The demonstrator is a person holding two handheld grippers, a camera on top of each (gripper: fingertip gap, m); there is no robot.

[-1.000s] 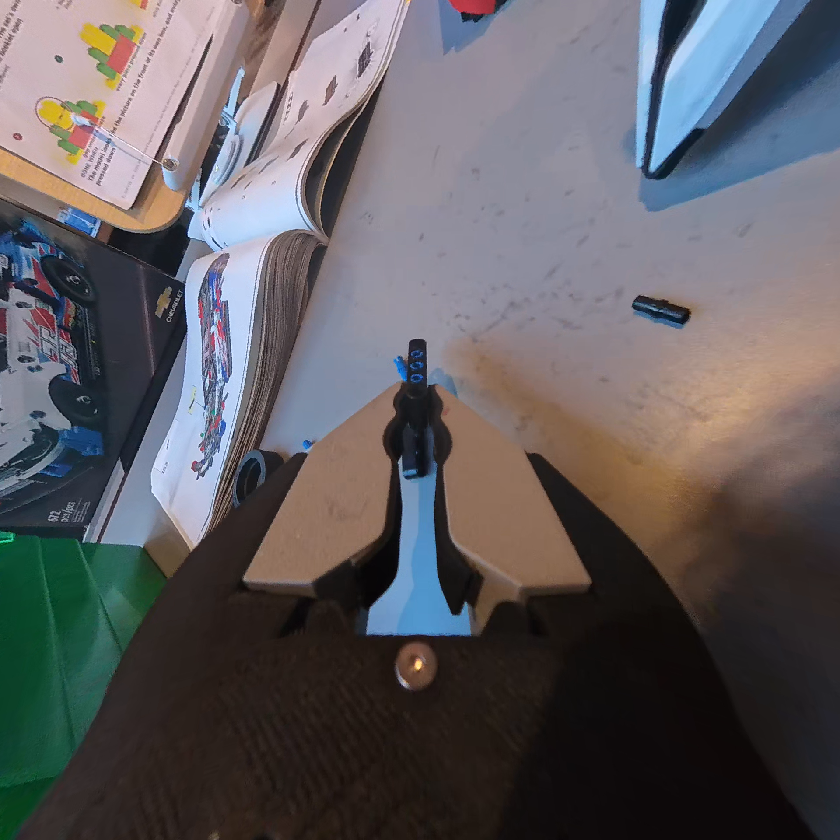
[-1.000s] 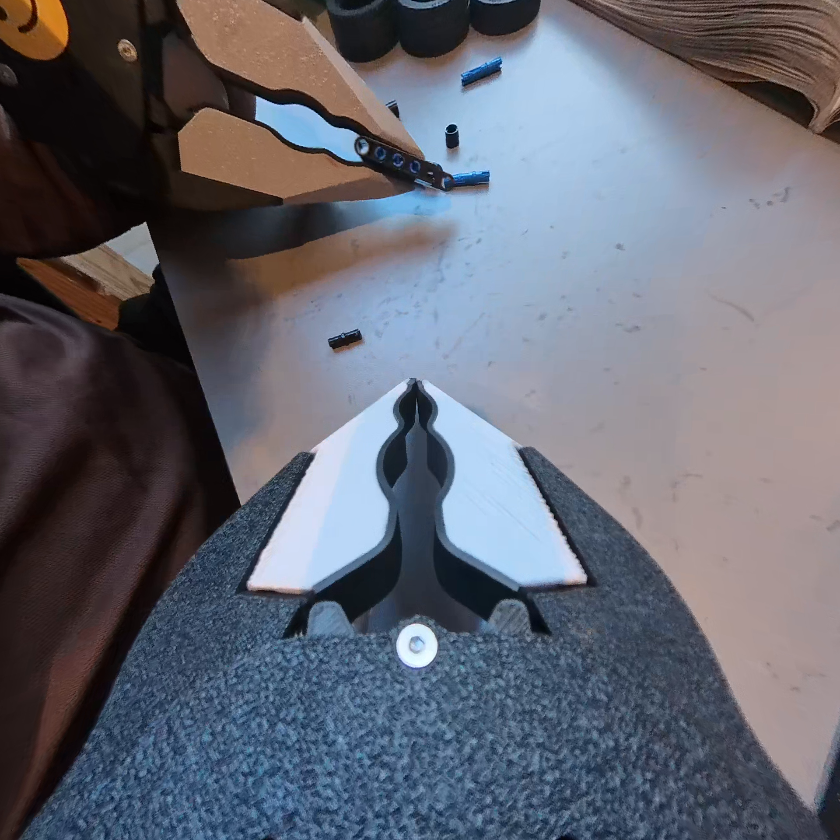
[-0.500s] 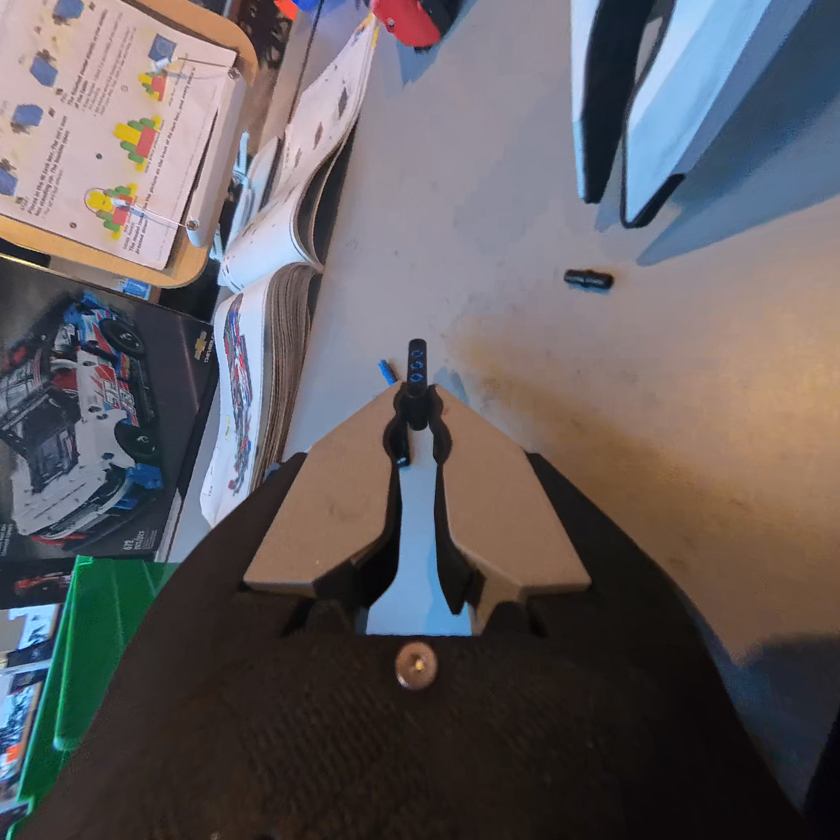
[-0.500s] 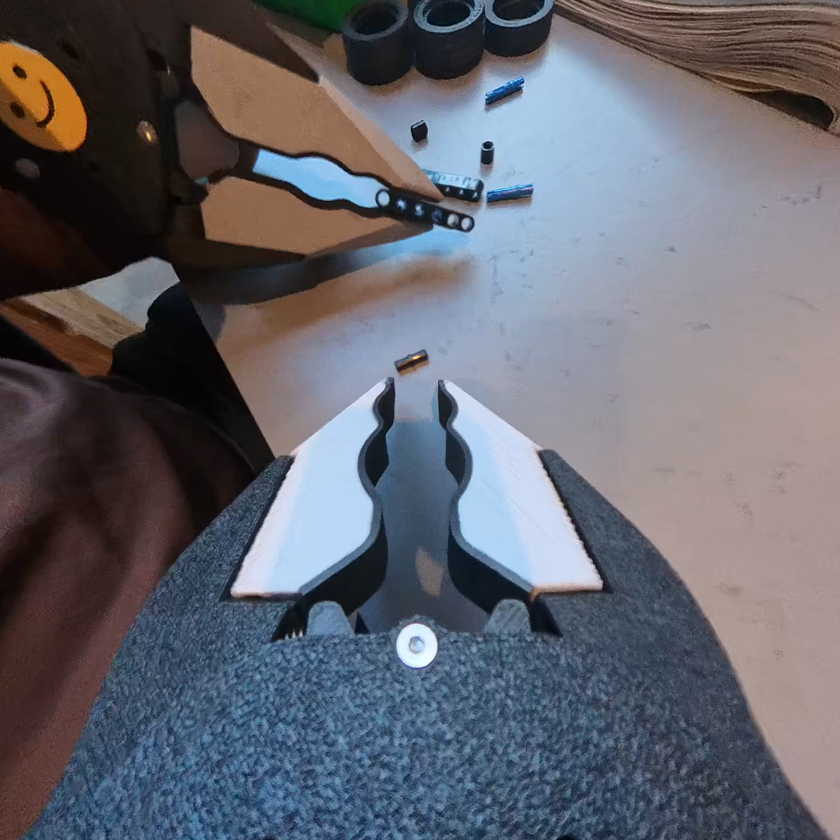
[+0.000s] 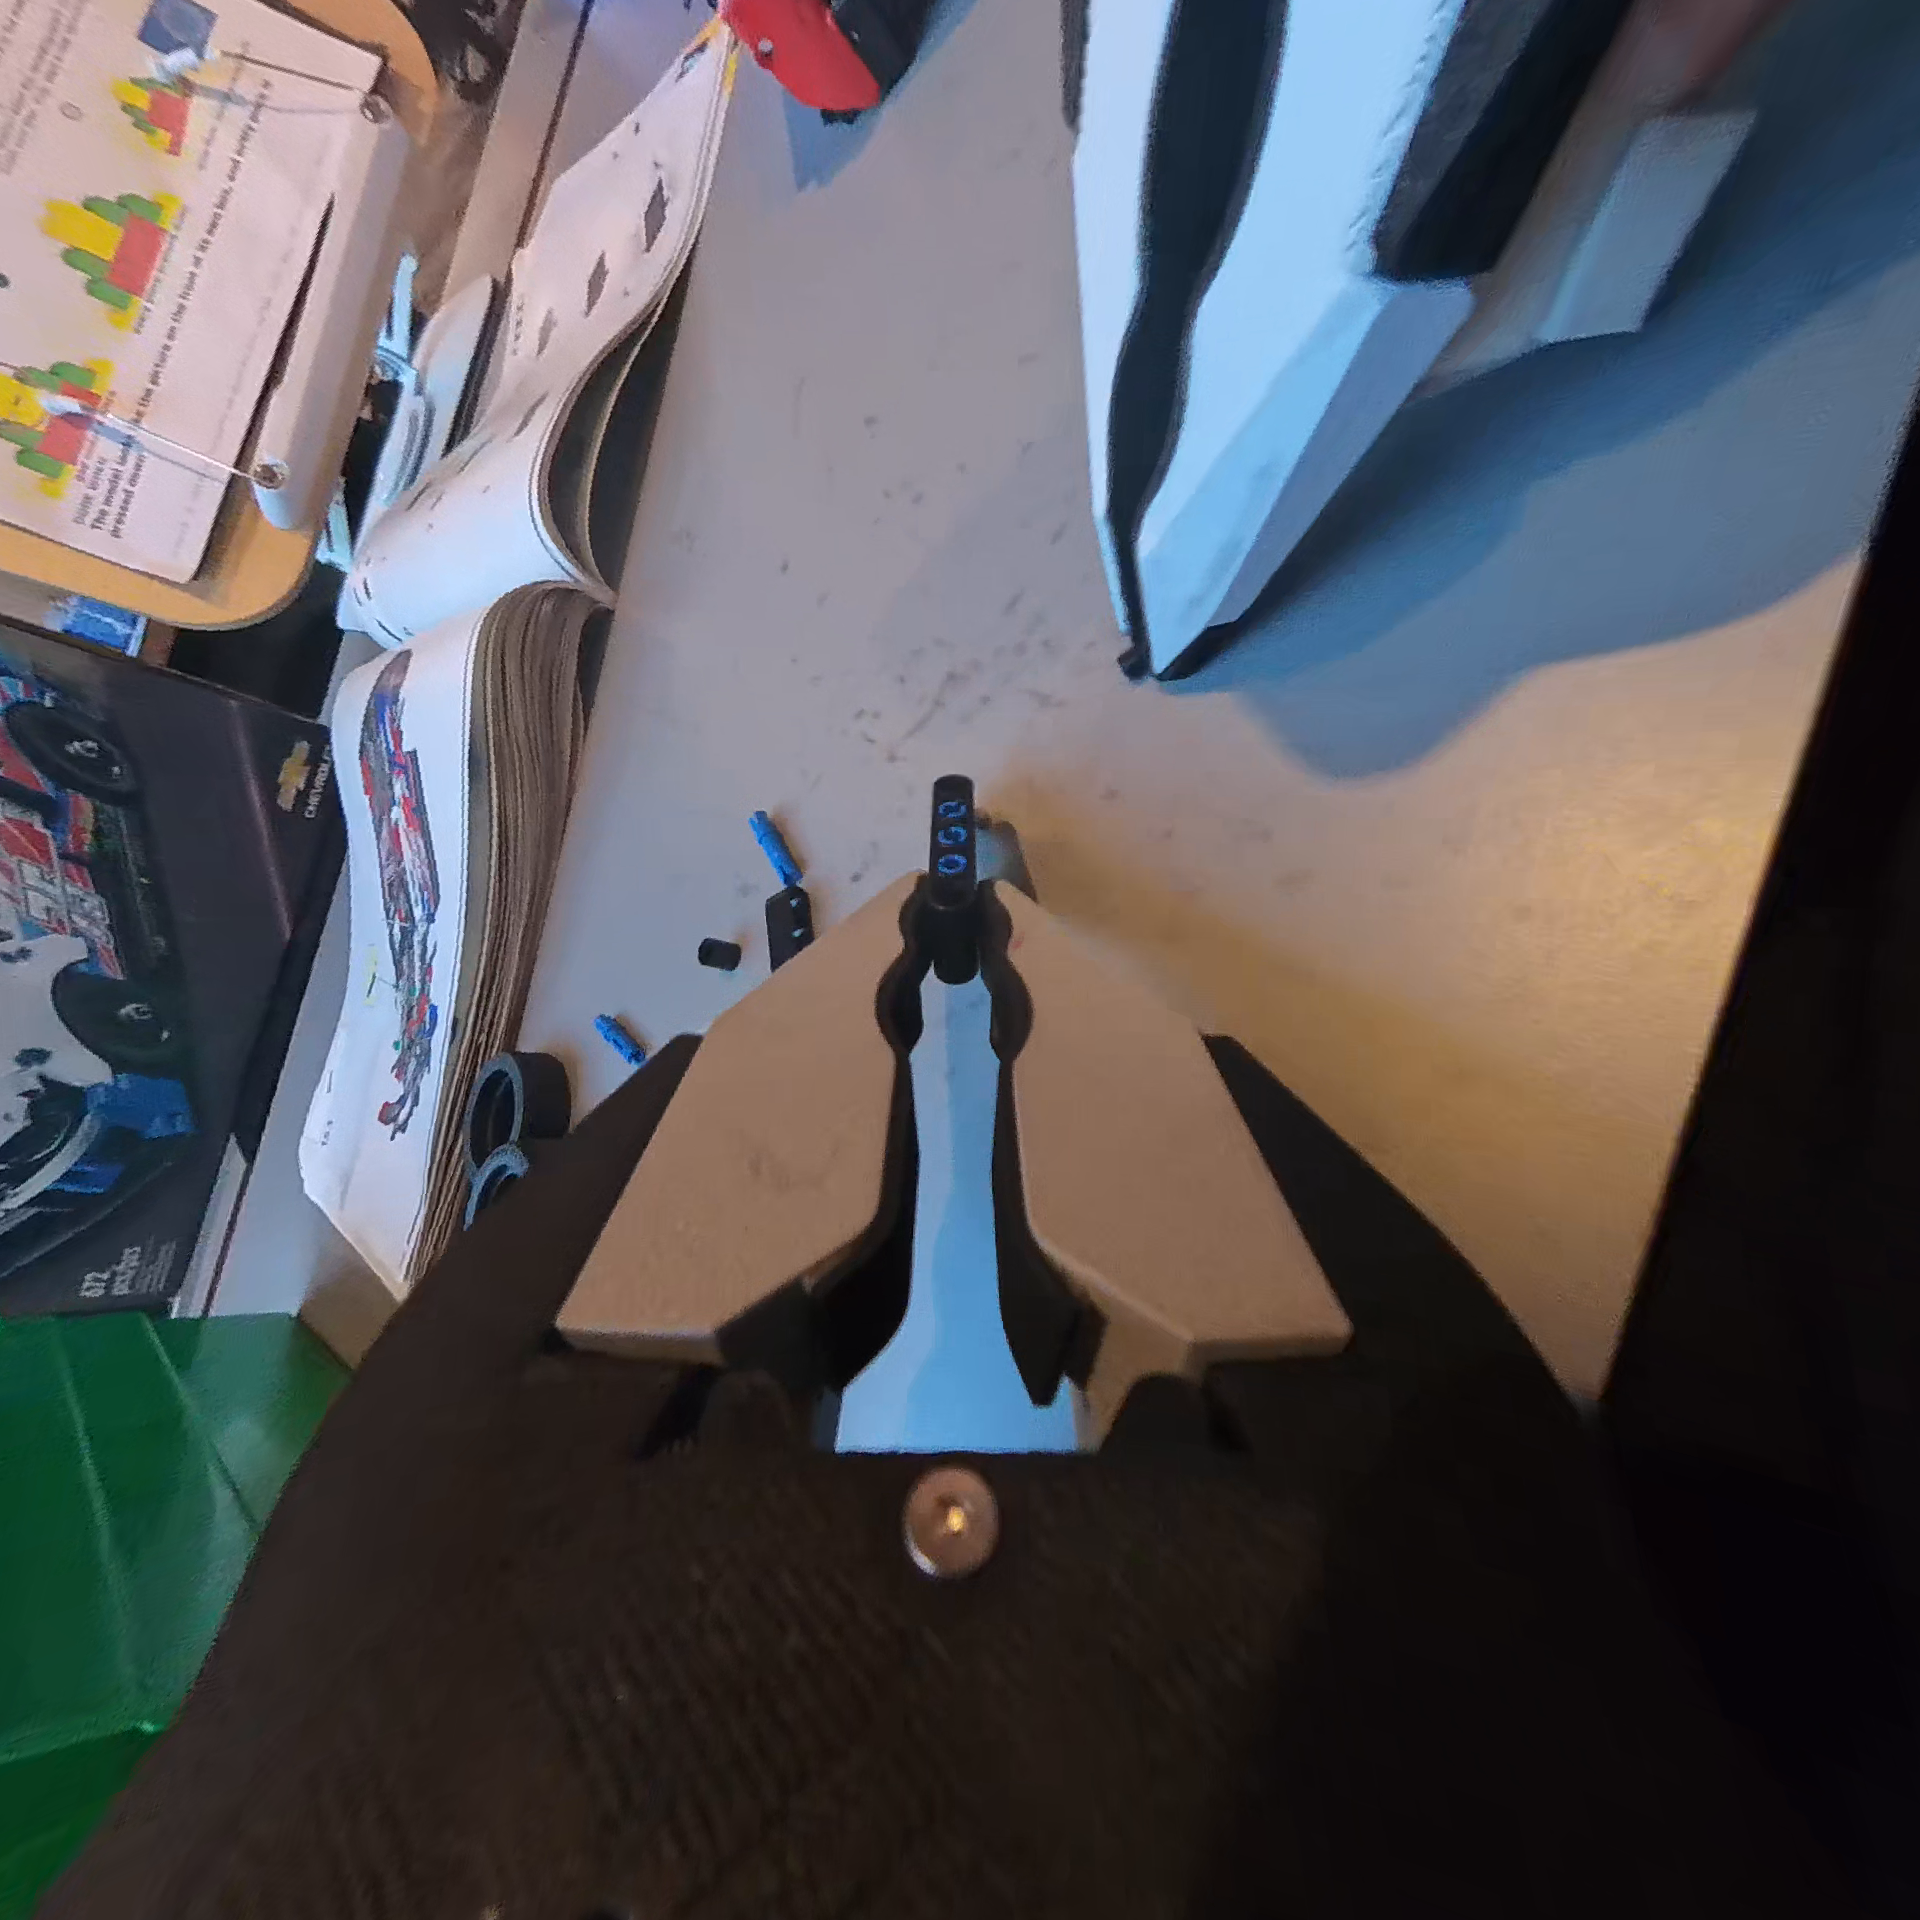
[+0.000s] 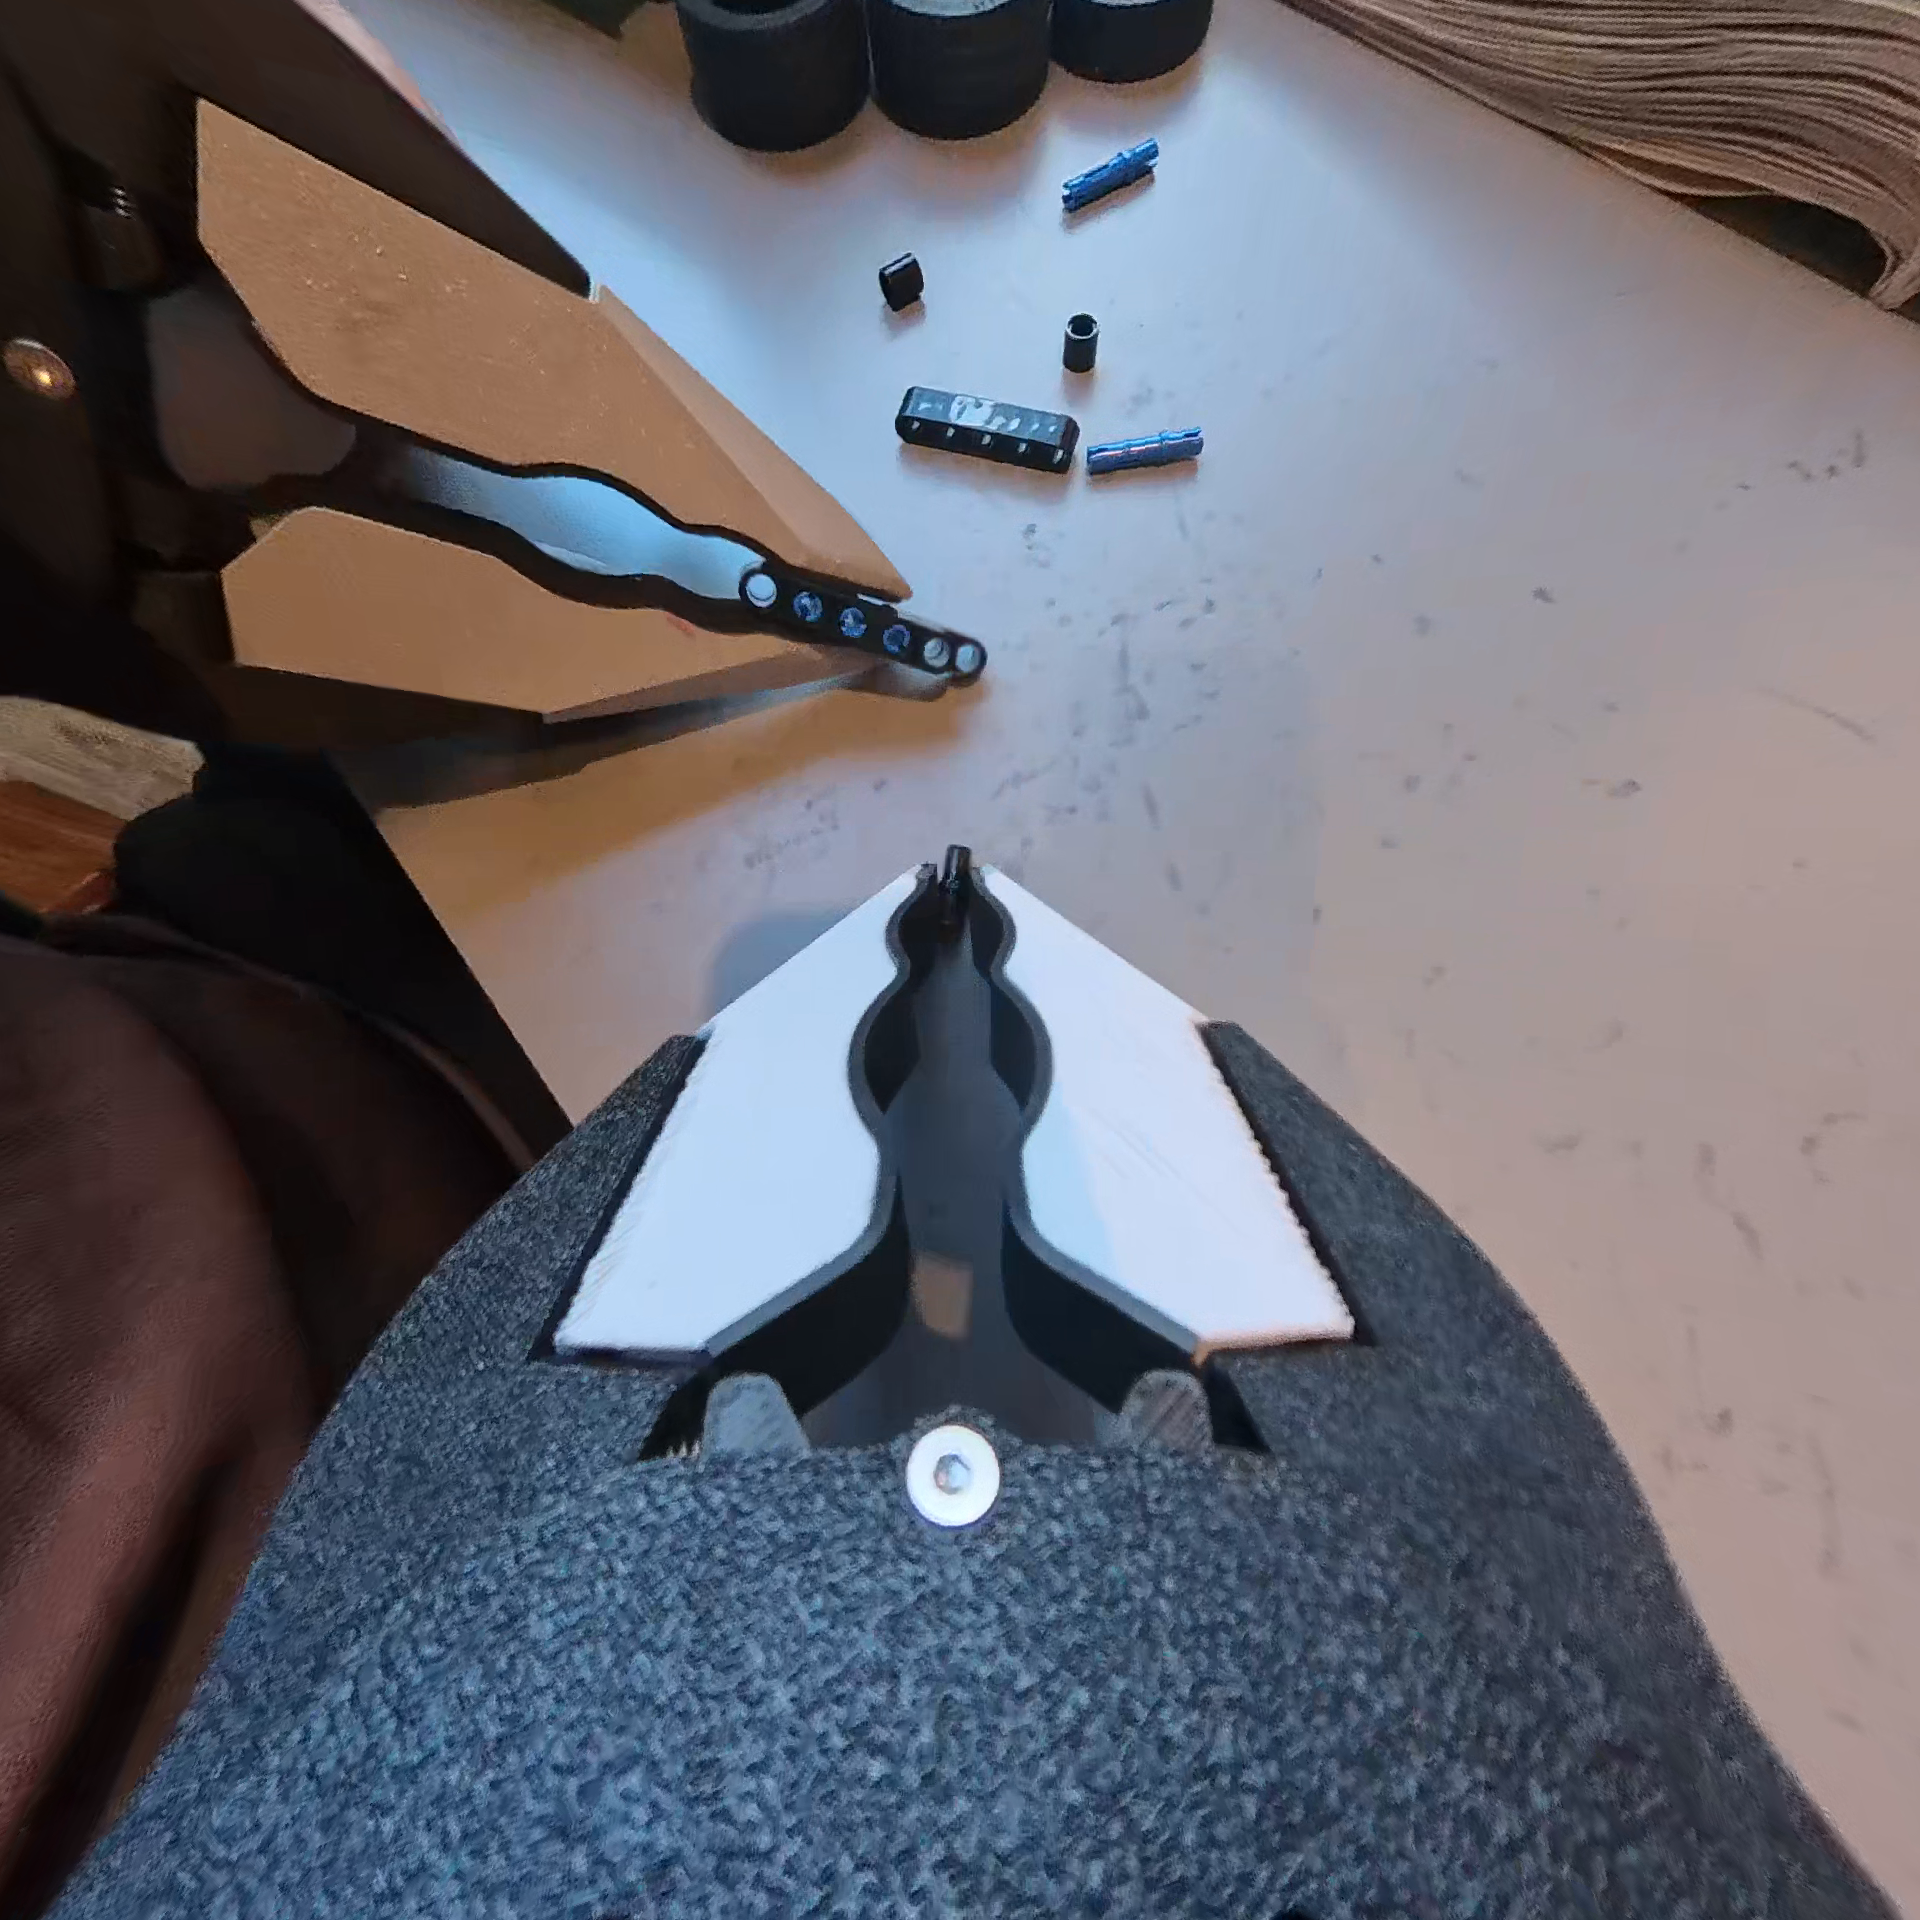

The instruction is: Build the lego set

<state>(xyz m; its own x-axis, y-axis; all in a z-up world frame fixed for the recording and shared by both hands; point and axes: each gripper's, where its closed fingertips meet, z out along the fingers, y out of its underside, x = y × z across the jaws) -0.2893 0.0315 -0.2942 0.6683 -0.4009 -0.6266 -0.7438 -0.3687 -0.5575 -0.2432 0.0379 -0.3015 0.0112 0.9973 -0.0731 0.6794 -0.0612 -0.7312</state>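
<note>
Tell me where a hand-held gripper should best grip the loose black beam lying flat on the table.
Grip the black beam across its two long sides near the middle, coming from above. It lies flat with its long sides exposed; a blue pin sits close to one end, so an end grip looks crowded.

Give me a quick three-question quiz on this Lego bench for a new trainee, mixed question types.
1. True or false: the left gripper is shut on a black beam.
2. What does the right gripper hold? A) blue pin B) small black pin C) tyre
3. How many blue pins lie on the table in the right wrist view?

Key: 1 true. 2 B, the small black pin. 3 two.
</note>
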